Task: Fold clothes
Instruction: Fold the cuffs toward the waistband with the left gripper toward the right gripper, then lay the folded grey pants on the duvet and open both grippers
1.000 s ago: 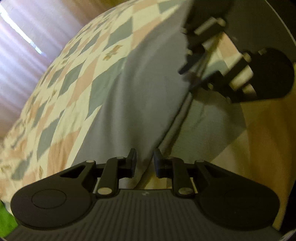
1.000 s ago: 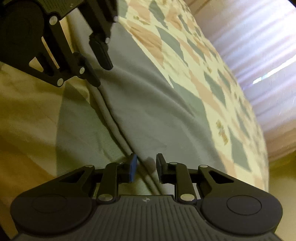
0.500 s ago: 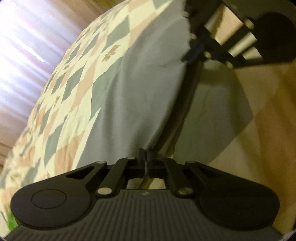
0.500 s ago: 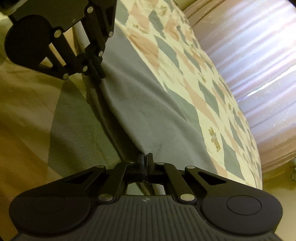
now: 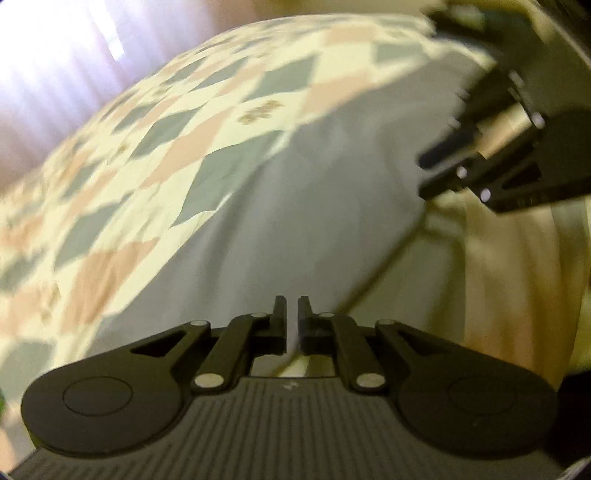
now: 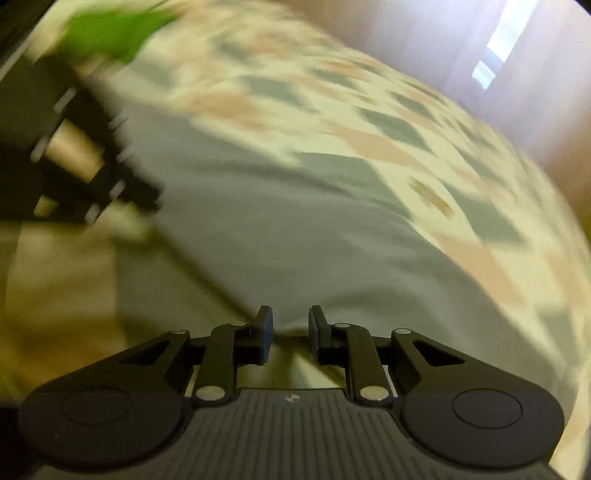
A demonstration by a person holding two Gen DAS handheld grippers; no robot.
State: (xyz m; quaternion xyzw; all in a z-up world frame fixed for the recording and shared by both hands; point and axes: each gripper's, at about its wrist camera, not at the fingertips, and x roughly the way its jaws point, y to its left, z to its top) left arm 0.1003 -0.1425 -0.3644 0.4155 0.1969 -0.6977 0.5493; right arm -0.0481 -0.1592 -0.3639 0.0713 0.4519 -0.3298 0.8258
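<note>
A: What is seen from the left wrist camera?

B: The left gripper is seen at the bottom, its jaws parted by a narrow gap, with a thin pale strip of cloth visible in that gap. Whether the strip is pinched cannot be told. A grey garment is spread ahead of it on a quilt patterned with cream, pink and grey-green diamonds. The garment's near edge is found right at the fingertips. The right gripper is seen blurred at the upper right, at the garment's far corner; its jaws cannot be judged from here. A pale yellow sheet is seen to the right of the garment.

A: And from the right wrist camera?

B: The right gripper is shown with its jaws released and a clear gap between them. The grey garment is lying just ahead, its edge met at the fingertips but not clamped. The left gripper is smeared by motion at the left, at the garment's other corner. The quilt is seen beyond, and a green blur at the top left cannot be identified.
</note>
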